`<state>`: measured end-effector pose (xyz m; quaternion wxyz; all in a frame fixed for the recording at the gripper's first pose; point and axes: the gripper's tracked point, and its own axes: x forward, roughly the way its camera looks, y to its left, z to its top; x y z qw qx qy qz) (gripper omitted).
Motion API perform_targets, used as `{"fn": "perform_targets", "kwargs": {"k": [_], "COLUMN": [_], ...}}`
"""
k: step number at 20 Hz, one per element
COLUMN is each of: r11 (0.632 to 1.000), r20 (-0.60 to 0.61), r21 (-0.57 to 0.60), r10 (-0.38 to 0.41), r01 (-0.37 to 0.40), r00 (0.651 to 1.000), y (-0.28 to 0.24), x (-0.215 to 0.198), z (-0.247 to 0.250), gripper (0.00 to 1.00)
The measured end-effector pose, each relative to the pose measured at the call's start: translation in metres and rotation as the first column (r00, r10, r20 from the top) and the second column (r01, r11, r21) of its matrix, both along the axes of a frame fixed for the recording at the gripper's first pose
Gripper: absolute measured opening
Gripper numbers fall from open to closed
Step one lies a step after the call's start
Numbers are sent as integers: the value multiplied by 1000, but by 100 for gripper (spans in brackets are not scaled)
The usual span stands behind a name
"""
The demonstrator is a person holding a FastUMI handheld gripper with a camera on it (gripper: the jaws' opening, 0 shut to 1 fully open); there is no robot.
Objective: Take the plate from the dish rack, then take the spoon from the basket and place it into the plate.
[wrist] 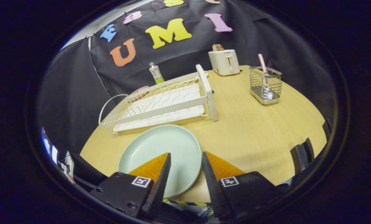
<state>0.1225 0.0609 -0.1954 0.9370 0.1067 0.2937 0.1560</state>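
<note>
Wooden table (250, 130), gripper (185, 158) parted over plate (160, 146)

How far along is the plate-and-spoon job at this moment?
Done: the plate lies flat on the table, in front of the dish rack. In hand: nothing; the gripper is open above the plate. Left: the spoon stands in the basket, unmoved.
</note>
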Motion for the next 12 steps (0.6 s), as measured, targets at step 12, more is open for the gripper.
{"fn": "perform_targets", "kwargs": {"k": [12], "r11": [959], "r20": [370], "r21": [-148], "r10": [-175], "r01": [244], "r00": [913], "y": [-150], "x": [87], "z": [103], "gripper": [100]}}
